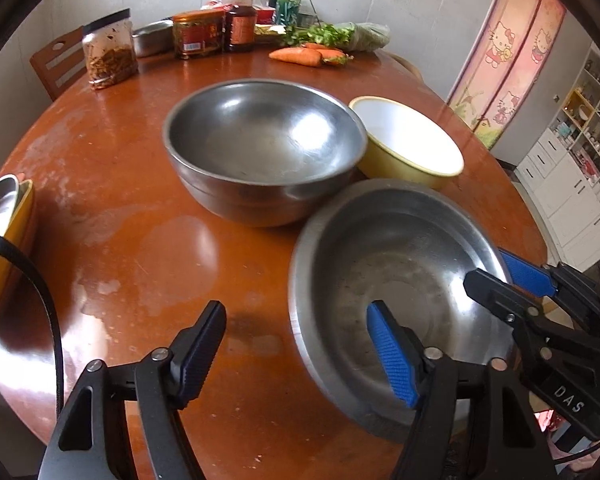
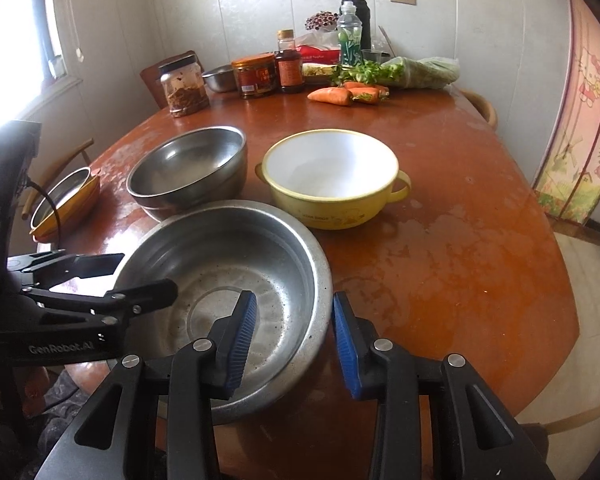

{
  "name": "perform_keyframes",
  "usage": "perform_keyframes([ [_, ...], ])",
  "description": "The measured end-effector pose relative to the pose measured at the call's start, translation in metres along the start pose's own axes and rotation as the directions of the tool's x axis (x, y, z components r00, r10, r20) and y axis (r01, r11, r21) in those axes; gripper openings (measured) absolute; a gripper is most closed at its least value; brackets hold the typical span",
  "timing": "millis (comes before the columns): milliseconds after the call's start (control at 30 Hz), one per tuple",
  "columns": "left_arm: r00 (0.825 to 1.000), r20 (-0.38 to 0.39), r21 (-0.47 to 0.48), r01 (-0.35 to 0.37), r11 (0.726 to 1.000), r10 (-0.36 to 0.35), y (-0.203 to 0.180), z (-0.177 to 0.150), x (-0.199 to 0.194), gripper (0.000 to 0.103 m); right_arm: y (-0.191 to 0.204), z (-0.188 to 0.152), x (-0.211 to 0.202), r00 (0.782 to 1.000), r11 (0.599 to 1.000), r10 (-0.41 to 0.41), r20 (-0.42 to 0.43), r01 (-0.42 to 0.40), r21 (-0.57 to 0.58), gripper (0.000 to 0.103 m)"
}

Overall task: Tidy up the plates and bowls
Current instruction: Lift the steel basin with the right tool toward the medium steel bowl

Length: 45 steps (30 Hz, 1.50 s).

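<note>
A wide, shallow steel basin (image 1: 400, 240) (image 2: 220, 248) sits at the near edge of the brown round table (image 1: 120, 200). My left gripper (image 1: 296, 312) (image 2: 148, 274) straddles its left rim, one finger outside and one inside, open and with a gap to the metal. My right gripper (image 2: 294, 298) (image 1: 492, 268) straddles the right rim, shut on it. Behind the basin stand stacked deep steel bowls (image 1: 260, 148) (image 2: 188, 168) and a yellow two-handled bowl (image 1: 408, 140) (image 2: 332, 176) that is white inside. A small steel dish lies in orange dishes (image 1: 4, 216) (image 2: 64, 204) at the left edge.
Along the far edge stand a jar of pickles (image 2: 184, 88), a red tin (image 2: 256, 74), a sauce bottle (image 2: 288, 64), carrots (image 2: 332, 95), bagged greens (image 2: 420, 72) and a small steel bowl (image 2: 220, 78). Wooden chairs ring the table. White shelving (image 1: 572, 184) stands at the right.
</note>
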<state>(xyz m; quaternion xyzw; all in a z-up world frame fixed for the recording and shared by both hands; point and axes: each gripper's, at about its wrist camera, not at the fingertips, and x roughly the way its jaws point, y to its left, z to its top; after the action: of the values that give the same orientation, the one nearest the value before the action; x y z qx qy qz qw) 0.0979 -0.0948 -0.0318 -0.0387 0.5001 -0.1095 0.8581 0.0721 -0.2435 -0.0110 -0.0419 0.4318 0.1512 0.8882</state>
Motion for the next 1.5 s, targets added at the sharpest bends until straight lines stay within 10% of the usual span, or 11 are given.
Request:
perform_keyframes([
  [833,0.996,0.062,-0.071,-0.063,0.996,0.067,0.055,-0.031,-0.045,0.066,0.101,0.001,0.006,0.994,0.971,0.11,-0.027,-0.113,-0.21,0.04],
  [1500,0.996,0.055,-0.069,-0.072,0.995,0.076,0.062,-0.016,-0.031,0.066,0.097,0.009,0.023,0.99,0.98,0.131,-0.046,-0.137,-0.146,0.041],
])
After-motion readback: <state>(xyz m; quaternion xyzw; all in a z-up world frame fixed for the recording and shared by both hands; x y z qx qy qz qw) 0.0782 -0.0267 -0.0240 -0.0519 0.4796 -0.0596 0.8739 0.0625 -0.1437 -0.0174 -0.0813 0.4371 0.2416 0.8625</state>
